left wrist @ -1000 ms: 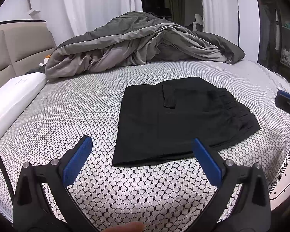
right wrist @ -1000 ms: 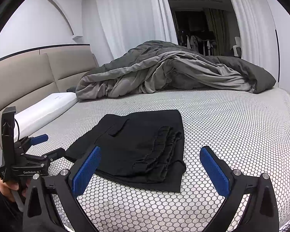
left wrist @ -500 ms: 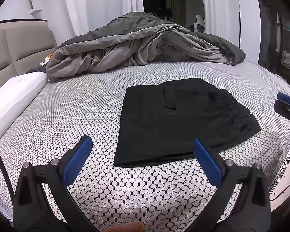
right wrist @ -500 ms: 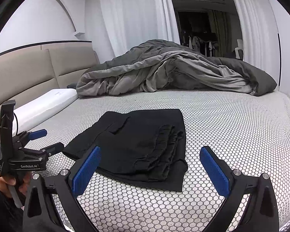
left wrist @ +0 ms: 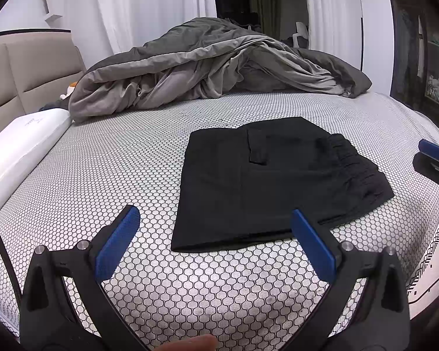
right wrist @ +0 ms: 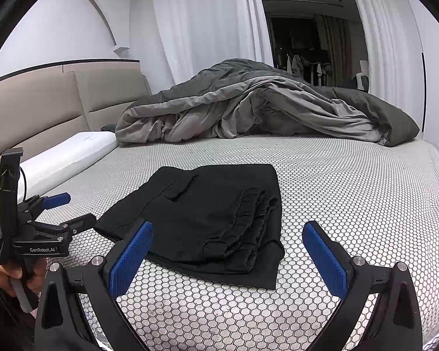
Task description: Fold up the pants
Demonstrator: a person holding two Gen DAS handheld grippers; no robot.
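Looking across the bed (left wrist: 102, 175) with its honeycomb sheet, I've got a grey duvet (left wrist: 219, 64) heaped at the far side. Black pants (left wrist: 263, 181) lie folded flat mid-mattress, waistband toward my right. Left gripper (left wrist: 215, 242) and right gripper (right wrist: 228, 251) both hang spread wide, empty, just short of them.

Two wrist views, low over the bed

Both face past spread jaws to folded black pants (left wrist: 275, 181) (right wrist: 213, 213), near, from opposite sides.
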